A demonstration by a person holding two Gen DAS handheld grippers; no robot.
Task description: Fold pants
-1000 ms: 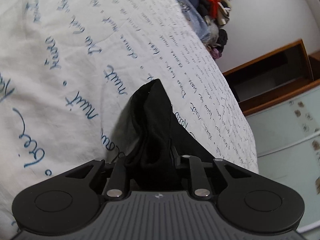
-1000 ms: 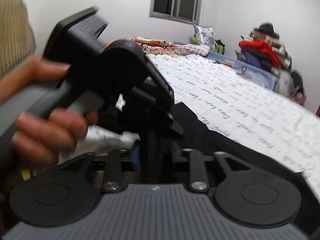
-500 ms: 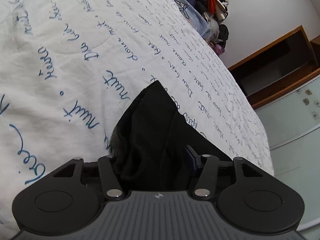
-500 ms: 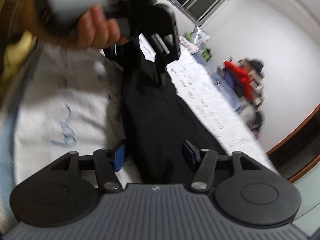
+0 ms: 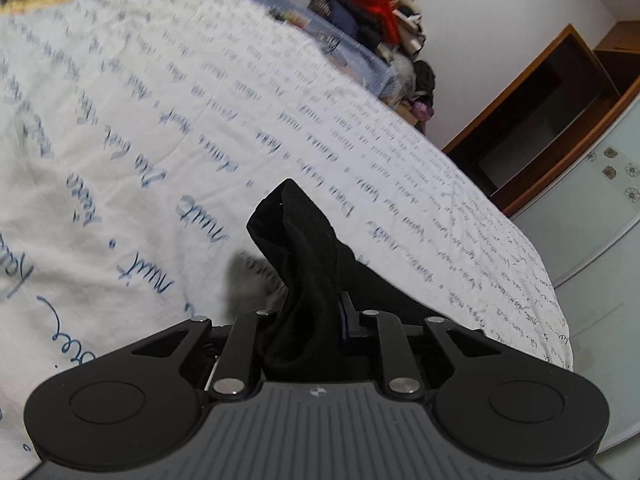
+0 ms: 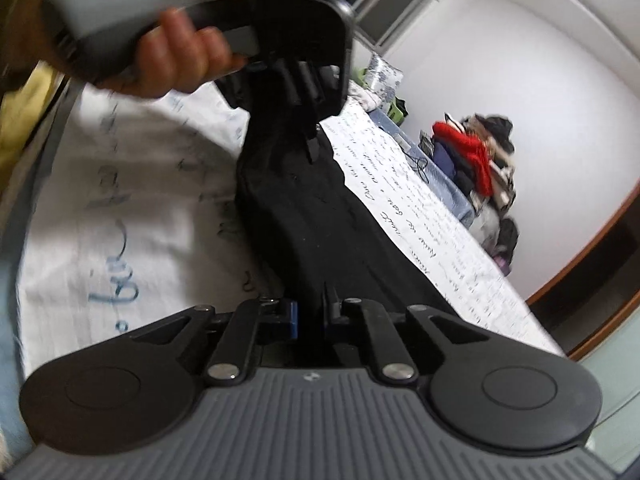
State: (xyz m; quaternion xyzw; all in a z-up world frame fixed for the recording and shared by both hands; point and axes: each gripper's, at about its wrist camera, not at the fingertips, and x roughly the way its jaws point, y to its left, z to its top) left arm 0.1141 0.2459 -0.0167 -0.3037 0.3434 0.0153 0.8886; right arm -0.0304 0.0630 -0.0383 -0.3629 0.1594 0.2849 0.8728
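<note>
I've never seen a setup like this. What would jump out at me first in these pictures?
Probably the black pants, stretched over a white bedsheet printed with blue handwriting and pinched at both ends: the left tongs and the right tongs are both closing on the cloth. A person's hand grips the left tool's handle at top left, and a red-topped pile of clothes sits by the far wall.

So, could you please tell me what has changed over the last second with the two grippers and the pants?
Both grippers opened briefly and re-gripped: the left gripper and right gripper are closing on the black pants again, fabric between the jaws. The pants still trail across the white bedsheet.
</note>
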